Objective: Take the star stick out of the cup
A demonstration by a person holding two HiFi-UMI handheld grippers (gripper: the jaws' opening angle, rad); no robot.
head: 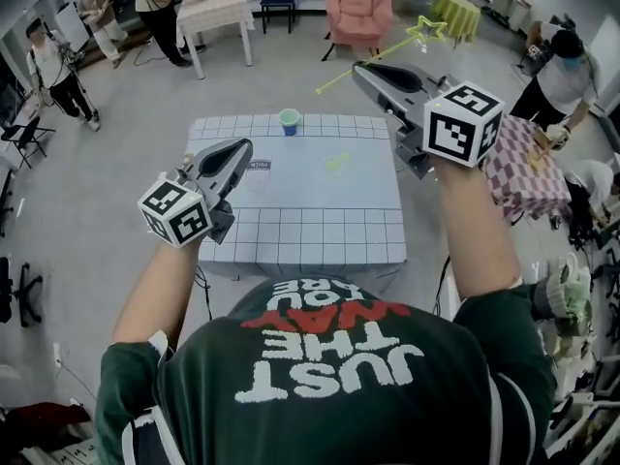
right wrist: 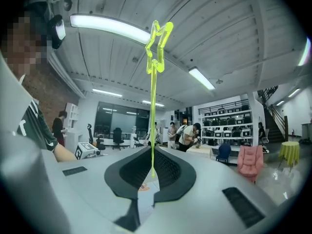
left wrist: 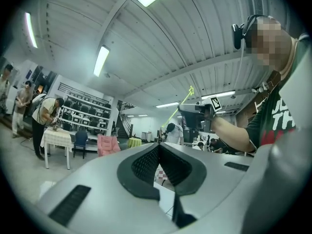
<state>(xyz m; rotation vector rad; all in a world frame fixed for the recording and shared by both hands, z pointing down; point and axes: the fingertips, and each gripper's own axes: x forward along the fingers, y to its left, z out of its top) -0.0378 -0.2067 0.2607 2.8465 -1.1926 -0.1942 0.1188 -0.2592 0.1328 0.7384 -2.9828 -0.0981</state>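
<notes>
My right gripper (head: 362,68) is raised above the far right corner of the white gridded table (head: 291,231) and is shut on a thin yellow-green star stick (head: 387,51). The star (head: 426,32) points away to the upper right. In the right gripper view the stick (right wrist: 152,111) rises straight from between the pads to the star (right wrist: 158,40). A small green and blue cup (head: 289,121) stands at the table's far edge, apart from the stick. My left gripper (head: 240,149) hovers over the table's left side, jaws shut with nothing in them (left wrist: 158,146).
A small yellow piece (head: 336,163) lies mid-table. A checkered table (head: 528,177) stands to the right and a pink armchair (head: 358,8) beyond the table. Farther back is a white table (head: 215,10). People (head: 58,71) stand around the room.
</notes>
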